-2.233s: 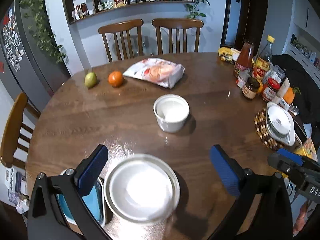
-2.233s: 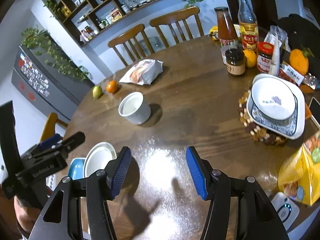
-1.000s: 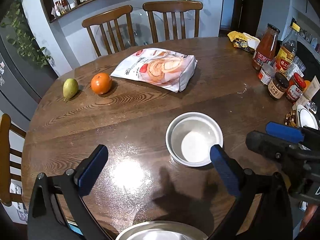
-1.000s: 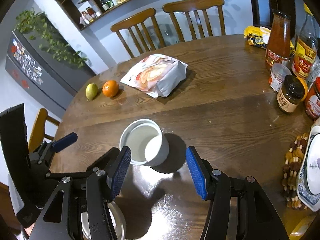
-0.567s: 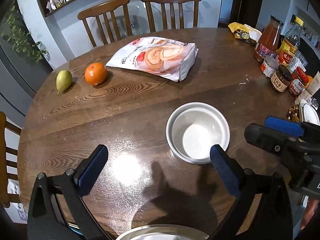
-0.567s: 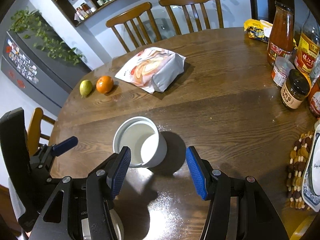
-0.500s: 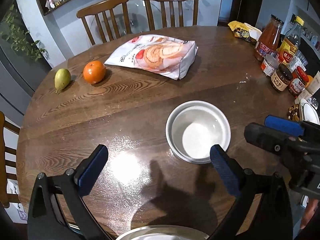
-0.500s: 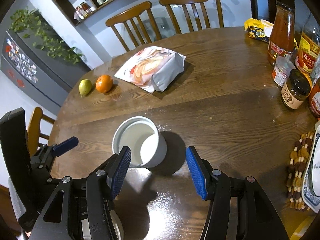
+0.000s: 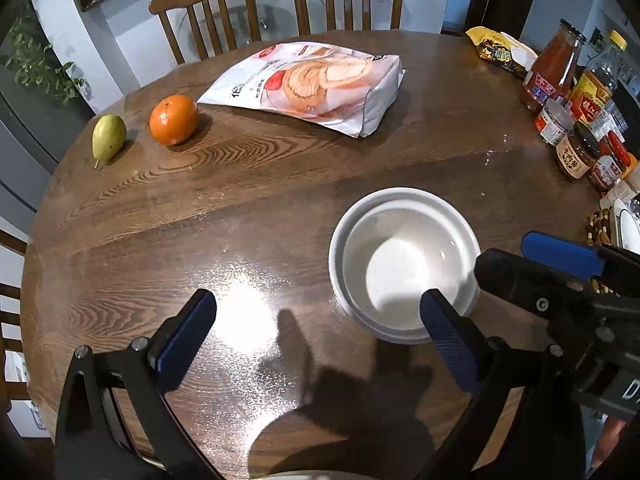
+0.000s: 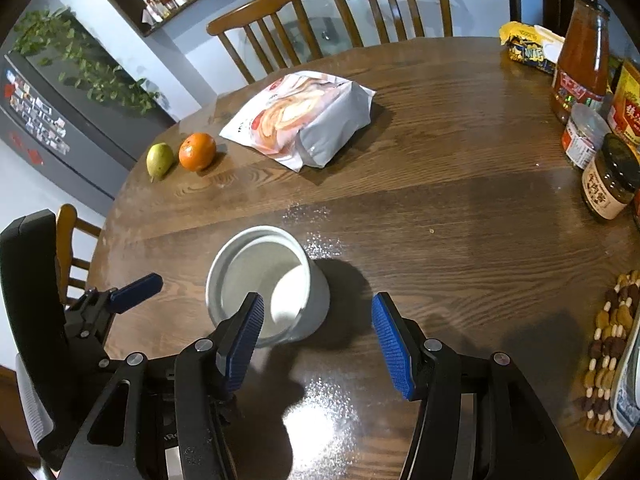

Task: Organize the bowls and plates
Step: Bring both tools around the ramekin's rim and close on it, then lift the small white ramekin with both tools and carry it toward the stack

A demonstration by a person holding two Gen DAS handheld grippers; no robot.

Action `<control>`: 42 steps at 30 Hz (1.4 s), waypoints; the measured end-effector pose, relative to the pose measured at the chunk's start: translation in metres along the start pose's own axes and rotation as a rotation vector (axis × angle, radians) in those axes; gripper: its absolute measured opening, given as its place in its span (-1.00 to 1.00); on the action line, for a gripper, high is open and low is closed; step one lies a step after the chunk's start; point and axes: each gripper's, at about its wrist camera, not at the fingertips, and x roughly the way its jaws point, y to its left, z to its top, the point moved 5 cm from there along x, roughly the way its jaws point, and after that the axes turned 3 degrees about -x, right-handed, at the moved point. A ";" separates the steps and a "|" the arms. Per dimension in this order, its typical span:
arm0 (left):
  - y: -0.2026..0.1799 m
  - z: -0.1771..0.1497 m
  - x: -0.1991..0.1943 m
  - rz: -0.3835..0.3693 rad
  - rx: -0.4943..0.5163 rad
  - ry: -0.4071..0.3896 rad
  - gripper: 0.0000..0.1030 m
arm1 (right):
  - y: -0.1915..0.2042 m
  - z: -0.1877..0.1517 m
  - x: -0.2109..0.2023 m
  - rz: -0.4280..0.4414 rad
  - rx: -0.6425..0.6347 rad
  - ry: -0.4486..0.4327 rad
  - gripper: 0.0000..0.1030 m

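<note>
Bowl (image 9: 404, 264), white and empty, stands on the wooden worktop (image 9: 240, 184) near its middle; left gripper (image 9: 316, 332) and right gripper (image 10: 316, 336) hover beside it, jaws apart, holding nothing.

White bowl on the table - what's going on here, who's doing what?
A person holds a gripper in each hand over a round wooden table, both closing in on the white bowl. The right gripper is open, one finger over the bowl's near rim, the other beside it; nothing is gripped yet. The left gripper is open too, with the bowl at its right finger. An orange, a pear and a snack bag lie untouched farther back.
</note>
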 end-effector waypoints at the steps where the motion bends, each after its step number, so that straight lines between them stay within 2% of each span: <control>1: 0.000 0.000 0.002 0.002 -0.006 0.005 0.97 | 0.000 0.000 0.001 0.003 0.000 0.003 0.13; 11: 0.000 0.001 0.012 0.004 -0.042 0.027 0.95 | 0.002 0.003 0.019 0.025 -0.013 0.026 0.13; 14: 0.000 0.001 0.015 -0.001 -0.055 0.035 0.87 | 0.002 0.005 0.022 0.025 -0.018 0.026 0.13; 17: -0.001 0.001 0.017 -0.004 -0.062 0.039 0.80 | 0.002 0.007 0.025 0.021 -0.024 0.027 0.05; 20: -0.002 0.002 0.019 -0.004 -0.067 0.041 0.70 | 0.001 0.008 0.029 0.016 -0.028 0.027 -0.06; 22: -0.002 0.003 0.020 -0.006 -0.072 0.044 0.53 | 0.001 0.008 0.032 0.019 -0.032 0.034 -0.08; 27: -0.001 0.003 0.023 -0.006 -0.069 0.050 0.39 | 0.002 0.007 0.036 0.027 -0.056 0.048 -0.33; 28: -0.001 0.003 0.024 -0.009 -0.070 0.052 0.31 | 0.003 0.007 0.037 0.029 -0.060 0.049 -0.34; 33: -0.004 0.004 0.025 -0.019 -0.064 0.058 0.18 | 0.004 0.008 0.039 0.034 -0.075 0.057 -0.39; 35: -0.005 0.004 0.026 -0.027 -0.063 0.062 0.13 | 0.005 0.008 0.040 0.037 -0.080 0.058 -0.49; 39: -0.009 0.004 0.028 -0.046 -0.061 0.072 -0.16 | 0.005 0.008 0.042 0.039 -0.084 0.064 -0.60; 42: -0.010 0.004 0.030 -0.048 -0.063 0.076 -0.20 | 0.005 0.008 0.043 0.043 -0.081 0.065 -0.64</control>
